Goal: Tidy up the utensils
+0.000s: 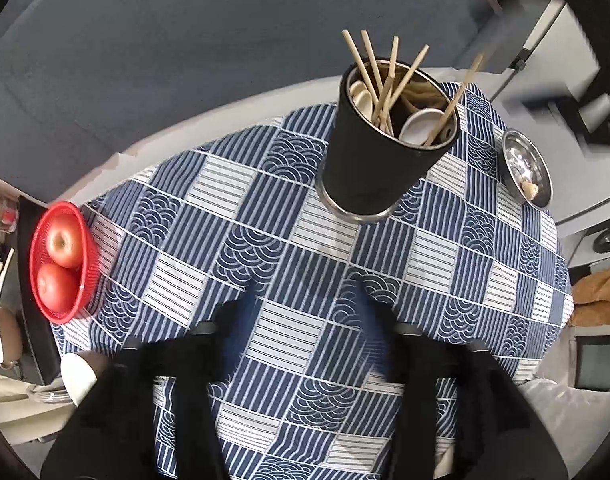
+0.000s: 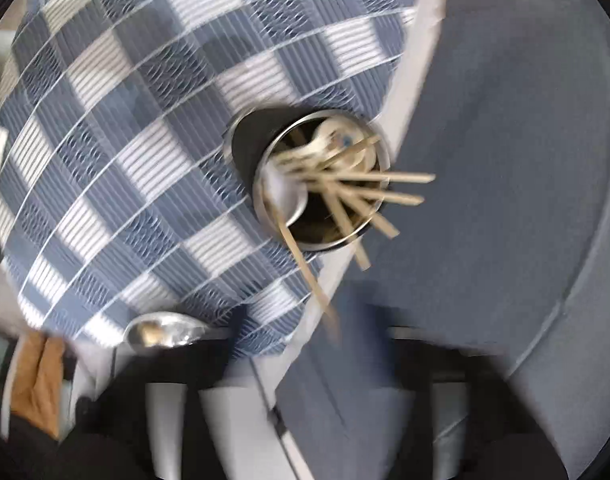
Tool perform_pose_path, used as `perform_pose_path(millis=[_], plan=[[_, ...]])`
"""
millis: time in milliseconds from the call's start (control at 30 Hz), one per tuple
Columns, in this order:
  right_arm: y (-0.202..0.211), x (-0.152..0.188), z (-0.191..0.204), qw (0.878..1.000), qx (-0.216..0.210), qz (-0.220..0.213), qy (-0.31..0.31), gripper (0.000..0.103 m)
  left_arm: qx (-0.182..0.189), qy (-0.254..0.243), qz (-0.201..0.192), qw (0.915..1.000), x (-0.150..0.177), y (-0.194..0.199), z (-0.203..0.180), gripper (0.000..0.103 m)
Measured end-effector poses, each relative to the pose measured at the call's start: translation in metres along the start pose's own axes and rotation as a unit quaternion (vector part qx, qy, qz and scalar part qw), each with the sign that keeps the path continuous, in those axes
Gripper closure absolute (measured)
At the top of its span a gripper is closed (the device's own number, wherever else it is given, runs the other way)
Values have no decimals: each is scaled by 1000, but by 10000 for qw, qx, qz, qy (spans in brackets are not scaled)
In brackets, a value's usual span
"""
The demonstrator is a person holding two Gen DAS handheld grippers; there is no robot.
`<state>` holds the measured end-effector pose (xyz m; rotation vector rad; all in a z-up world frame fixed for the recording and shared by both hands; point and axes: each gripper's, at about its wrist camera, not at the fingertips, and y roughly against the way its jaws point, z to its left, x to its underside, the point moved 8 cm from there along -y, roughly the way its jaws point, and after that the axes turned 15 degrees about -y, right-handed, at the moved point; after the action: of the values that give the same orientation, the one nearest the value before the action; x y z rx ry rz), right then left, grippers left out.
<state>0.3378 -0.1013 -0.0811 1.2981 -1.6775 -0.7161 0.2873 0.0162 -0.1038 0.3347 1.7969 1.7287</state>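
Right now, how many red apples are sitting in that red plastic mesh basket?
2. Both lie in the red plastic mesh basket at the tablecloth's left edge: one red apple toward the far end, the other right behind it, nearer the camera. The basket wall could hide more.

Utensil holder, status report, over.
Left gripper open, empty. Right gripper open, empty. Utensil holder upright, chopsticks and spoons inside. Nothing blocking.

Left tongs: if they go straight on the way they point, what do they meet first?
Probably the bare blue patterned tablecloth between the open left tongs. The black utensil holder stands farther ahead, seemingly beyond that line, though depth is unclear.
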Motion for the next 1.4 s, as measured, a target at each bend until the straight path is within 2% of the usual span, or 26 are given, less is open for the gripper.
perform_pose_path(millis=[33,67,133,167,233,300,400,567,667,733,800,933,1067,1133,1200,1333,1367,1400], plan=[[2,-2,-3,9999,-37,-110,-123,15,-91,9,-33,10000,0,2,3,25],[7,-3,-9,9991,-37,-302,-306,15,-210,27,-90,9997,-1,6,5,22],[13,-1,-19,9965,-92,-527,-643,15,-403,57,-150,9991,-3,10,10,9],[17,-1,-26,9936,-128,-701,-878,15,-547,70,-186,9983,-4,14,13,8],[24,3,-35,9871,-202,-945,-1272,15,-588,61,-207,9980,-5,17,15,6],[31,7,-42,9769,-353,-1229,-1715,15,-510,25,-175,9985,-6,18,13,6],[40,15,-49,9594,-462,-1588,-2284,15,-750,-175,-177,9969,-9,23,9,6],[60,36,-46,9190,-590,-2189,-3225,15,-1287,-384,-328,9904,-13,31,3,6],[69,52,-40,8856,-485,-2507,-3880,13,-1433,-248,-522,9880,-16,37,0,6],[73,61,-30,8684,-513,-2643,-4164,12,-1524,-121,-769,9852,-16,44,-3,6],[76,70,-15,8532,-481,-2680,-4448,12,-1422,-52,-990,9849,-15,49,-8,6],[80,83,7,8150,-792,-2766,-5030,9,-1346,103,-1356,9815,-8,62,-18,6],[80,90,32,7945,-952,-2769,-5321,8,-1410,109,-1571,9774,1,73,-29,6],[83,93,42,7831,-921,-2801,-5476,8,-1328,113,-1609,9779,5,76,-36,6],[91,97,53,7654,-795,-2926,-5676,8,-1285,136,-1678,9773,10,79,-42,6],[100,105,68,7324,-803,-3034,-6042,8,-1354,410,-1909,9714,23,89,-55,6],[104,108,73,7199,-708,-3084,-6177,8,-1394,505,-1969,9691,27,92,-58,6],[106,110,78,7144,-603,-3100,-6244,8,-1433,583,-2005,9674,31,93,-61,6]])
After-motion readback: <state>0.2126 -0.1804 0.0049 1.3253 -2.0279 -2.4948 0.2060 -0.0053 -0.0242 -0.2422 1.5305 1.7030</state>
